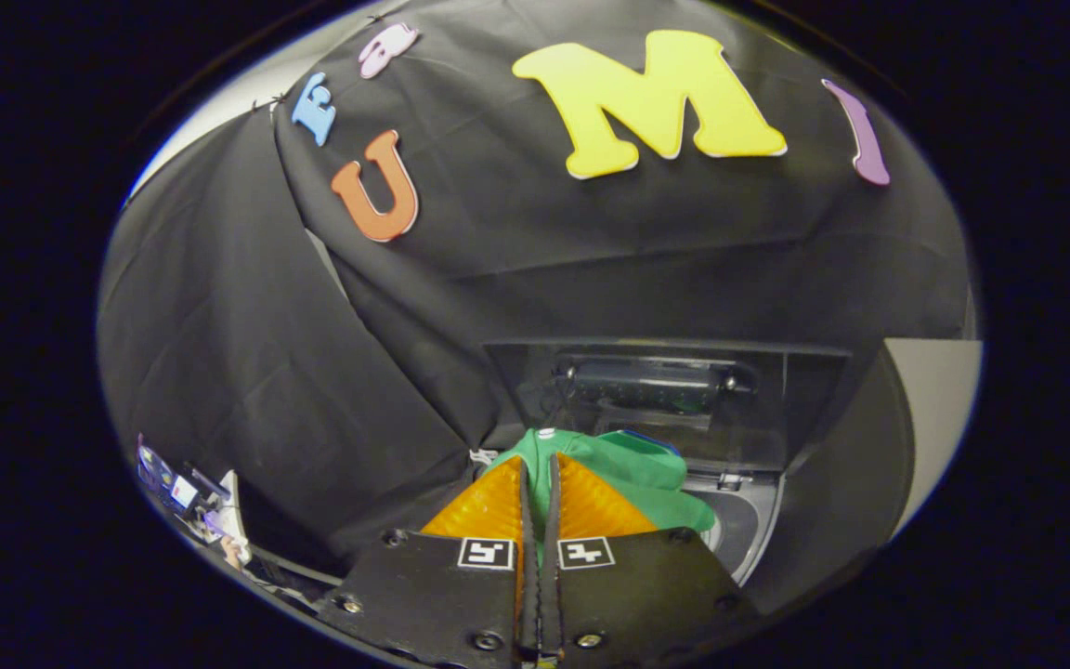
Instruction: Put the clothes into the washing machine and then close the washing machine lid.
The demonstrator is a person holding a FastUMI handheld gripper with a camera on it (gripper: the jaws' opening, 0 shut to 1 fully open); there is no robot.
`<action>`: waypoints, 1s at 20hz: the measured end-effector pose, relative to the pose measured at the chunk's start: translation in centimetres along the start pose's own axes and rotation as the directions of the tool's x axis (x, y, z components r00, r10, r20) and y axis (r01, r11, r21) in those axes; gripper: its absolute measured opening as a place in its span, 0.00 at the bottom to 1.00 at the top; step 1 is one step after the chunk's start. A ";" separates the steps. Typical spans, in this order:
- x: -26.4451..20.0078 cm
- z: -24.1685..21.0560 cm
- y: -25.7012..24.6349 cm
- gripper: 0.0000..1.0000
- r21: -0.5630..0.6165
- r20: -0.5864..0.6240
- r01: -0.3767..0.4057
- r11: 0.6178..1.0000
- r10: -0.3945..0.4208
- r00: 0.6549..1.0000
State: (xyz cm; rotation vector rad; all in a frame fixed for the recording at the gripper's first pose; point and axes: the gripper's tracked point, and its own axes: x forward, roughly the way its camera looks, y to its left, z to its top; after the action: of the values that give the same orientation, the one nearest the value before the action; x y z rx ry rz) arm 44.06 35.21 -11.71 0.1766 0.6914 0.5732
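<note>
Lighting: dim overall, booth wall (pixel 247 372) swallowing most light; soft folds show faint grey sheen. Brightest patches: a pale strip at the upper left and a pale panel (pixel 939 409) at right. Green cloth (pixel 637 474) evenly lit, colour saturated. Washing machine lid (pixel 665 390), raised, dark with weak reflections. Strong fisheye bending toward the rim. Gripper (pixel 540 474) fingers pinched nearly together on the cloth, sharp.

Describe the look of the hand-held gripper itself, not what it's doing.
The hand-held gripper has two wedge-shaped fingers with ribbed faces, tapering towards the tips. Each is mounted on a flat dark plate fastened with round screws, and each plate carries a small square black-and-white marker near the inner edge.
</note>
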 end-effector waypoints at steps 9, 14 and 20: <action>9.0 -7.3 -5.1 0.04 0.017 -0.145 0.143 0.990 -0.139 0.980; 12.1 -10.6 -7.8 0.05 -0.005 -0.203 0.213 0.977 -0.210 0.956; 15.3 -15.9 -10.8 0.05 -0.017 -0.349 0.305 0.952 -0.292 0.891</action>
State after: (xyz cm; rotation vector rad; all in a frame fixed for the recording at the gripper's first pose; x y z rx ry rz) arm 48.05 34.20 -35.95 0.0001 1.0542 0.2939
